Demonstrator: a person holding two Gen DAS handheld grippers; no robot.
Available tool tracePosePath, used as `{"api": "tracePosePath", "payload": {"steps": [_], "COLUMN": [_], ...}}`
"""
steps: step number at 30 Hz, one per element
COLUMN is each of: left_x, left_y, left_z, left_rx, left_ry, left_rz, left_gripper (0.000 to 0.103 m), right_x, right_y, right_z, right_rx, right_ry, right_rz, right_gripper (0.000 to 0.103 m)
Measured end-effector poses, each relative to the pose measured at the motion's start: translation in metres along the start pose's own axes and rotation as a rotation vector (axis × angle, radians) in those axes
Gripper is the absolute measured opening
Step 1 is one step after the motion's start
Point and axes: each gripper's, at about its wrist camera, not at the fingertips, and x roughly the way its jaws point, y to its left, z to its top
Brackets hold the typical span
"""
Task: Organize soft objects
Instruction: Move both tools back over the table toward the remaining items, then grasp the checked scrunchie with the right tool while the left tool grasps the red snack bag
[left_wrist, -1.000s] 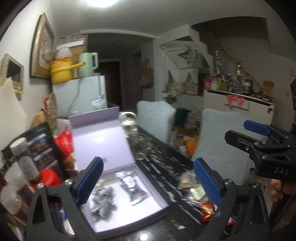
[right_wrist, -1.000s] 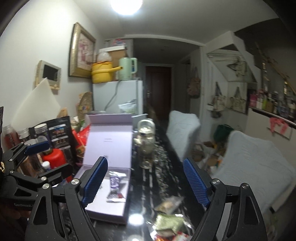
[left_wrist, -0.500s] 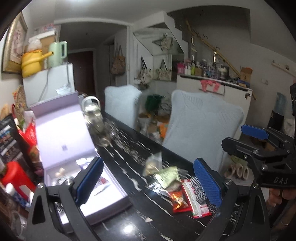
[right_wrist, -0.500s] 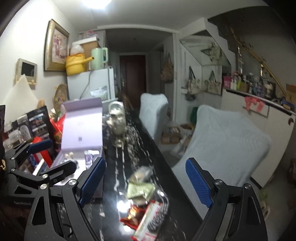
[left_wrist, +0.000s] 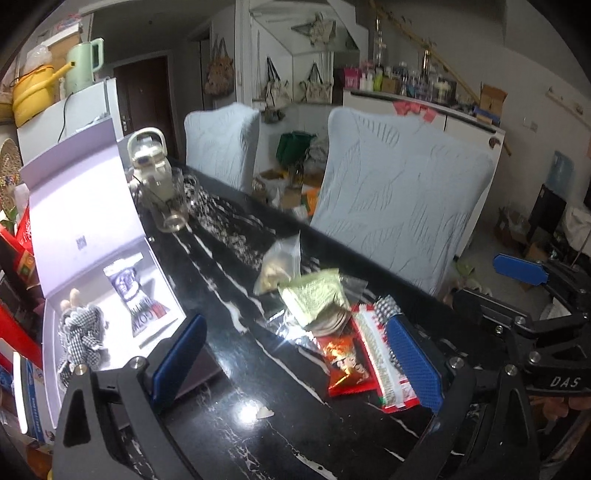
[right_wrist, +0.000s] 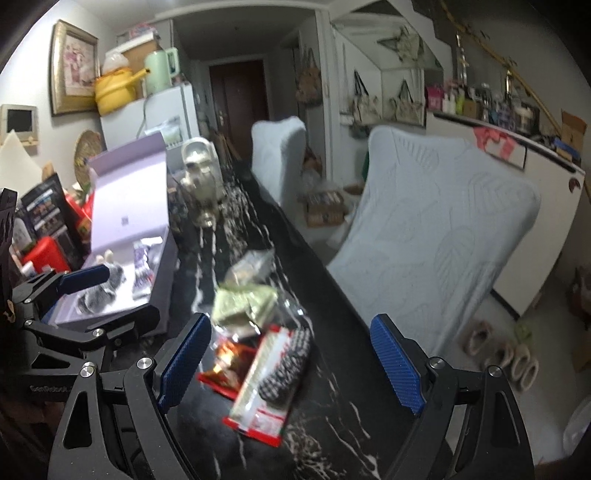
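Observation:
A pile of soft packets lies on the black marble table (left_wrist: 236, 373): a clear snack bag (left_wrist: 277, 264), a green packet (left_wrist: 317, 299), an orange-red packet (left_wrist: 343, 365), a red-and-white packet (left_wrist: 384, 369) and a checkered item (right_wrist: 288, 365). My left gripper (left_wrist: 295, 363) hangs open just short of the pile, holding nothing. My right gripper (right_wrist: 291, 363) is open too, over the red-and-white packet (right_wrist: 262, 391). At the left, an open lavender box (left_wrist: 81, 206) holds a checkered cloth (left_wrist: 81, 338) and a purple packet (left_wrist: 133, 295).
A glass kettle (left_wrist: 155, 177) and a tumbler stand further up the table. Two chairs with pale covers (left_wrist: 399, 206) line the table's right side. Boxes and jars crowd the table's left edge. Slippers (right_wrist: 498, 350) lie on the floor at right.
Both grippers have come down and tipped toward the table, swinging from the lavender box to the pile of packets, which now looks larger and closer. Both stayed open.

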Motion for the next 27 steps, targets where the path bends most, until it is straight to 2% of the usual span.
{"api": "tracePosePath", "payload": {"steps": [11, 18, 21, 27], "left_x": [0.055, 0.075, 0.079, 0.081], "left_y": [-0.008, -0.005, 0.000, 0.004], "left_z": [-0.021, -0.031, -0.031, -0.031], "left_rx": [0.043, 0.035, 0.021, 0.007], "left_ry": [0.151, 0.212, 0.224, 0.236], "left_rz": [0.031, 0.028, 0.036, 0.023], "left_gripper": [0.100, 0.100, 0.100, 0.100], "right_x": [0.044, 0.069, 0.077, 0.099], "right_y": [-0.020, -0.019, -0.017, -0.017], "right_z": [-0.026, -0.030, -0.029, -0.029], "right_rx": [0.028, 0.017, 0.013, 0.029], "right_ry": [0.121, 0.168, 0.174, 0.221], "right_rz": [-0.021, 0.009, 0.043, 0.091], "right_gripper": [0.089, 0.088, 0.085, 0.066]}}
